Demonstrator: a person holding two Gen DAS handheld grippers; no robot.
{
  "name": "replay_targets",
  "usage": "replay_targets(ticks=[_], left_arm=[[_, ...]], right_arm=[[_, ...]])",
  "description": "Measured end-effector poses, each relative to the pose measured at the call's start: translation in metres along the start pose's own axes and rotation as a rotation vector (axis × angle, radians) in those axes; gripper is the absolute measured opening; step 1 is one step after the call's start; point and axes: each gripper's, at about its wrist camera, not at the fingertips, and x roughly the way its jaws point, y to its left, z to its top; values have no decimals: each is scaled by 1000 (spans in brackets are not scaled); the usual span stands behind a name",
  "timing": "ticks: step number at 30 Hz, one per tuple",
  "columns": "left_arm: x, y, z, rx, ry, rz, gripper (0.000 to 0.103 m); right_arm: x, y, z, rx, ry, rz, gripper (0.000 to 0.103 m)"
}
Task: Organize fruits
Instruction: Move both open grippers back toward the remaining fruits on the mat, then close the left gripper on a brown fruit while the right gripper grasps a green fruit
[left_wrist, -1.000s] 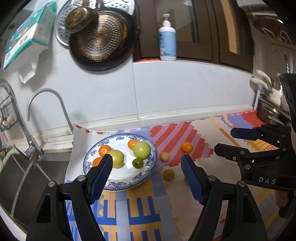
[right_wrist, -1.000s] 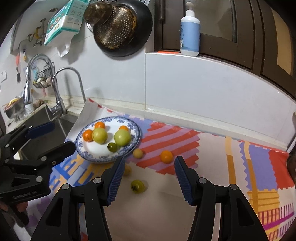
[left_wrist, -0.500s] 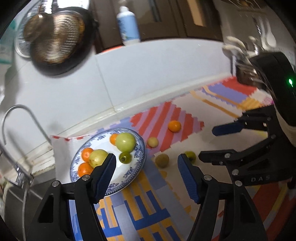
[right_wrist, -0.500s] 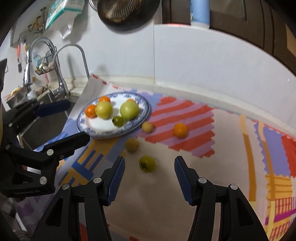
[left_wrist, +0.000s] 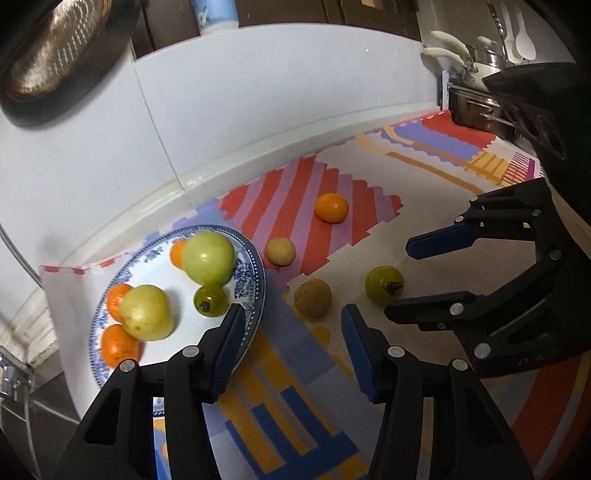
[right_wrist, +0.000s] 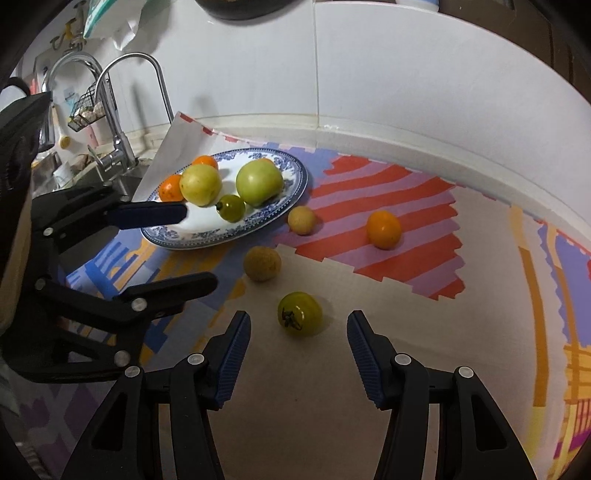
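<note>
A blue-patterned plate holds several oranges, two large green-yellow fruits and a small green tomato. On the mat lie a brown round fruit, a green tomato, a small tan fruit and an orange. My left gripper is open and empty, just short of the brown fruit. My right gripper is open and empty, with the green tomato just ahead between its fingertips.
A sink with a curved tap lies left of the plate. A white tiled wall backs the counter. A dark pan hangs on the wall. A metal pot with utensils stands at the far right.
Both grippers have moved forward and down toward the loose fruits. The brown fruit and the green tomato now look larger and closer. Both stay open.
</note>
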Motion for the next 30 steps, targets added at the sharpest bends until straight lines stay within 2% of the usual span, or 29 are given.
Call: replay_targets(ticks=[8,13,17,20,23,30], left_arm=[[23,1,3,-4,33,-64,47],[34,1,9,-18,42,-86,42],[40,0,9,-19,63,-95,37],[42,0,9,-30,73,-106,28],[41,-2,9,-33,75,-100,28],[30,1,9,-92,69,-71,28]], right_arm=[[12,-3,-1,9,22,24,46],[16,-7,-1,25,26,44,44],[19,-9,-1,34,33,58,40],[20,-10,-1,39,32,63,35],[20,-11,-1,45,30,69,31],[19,-12,0,49,21,70,30]])
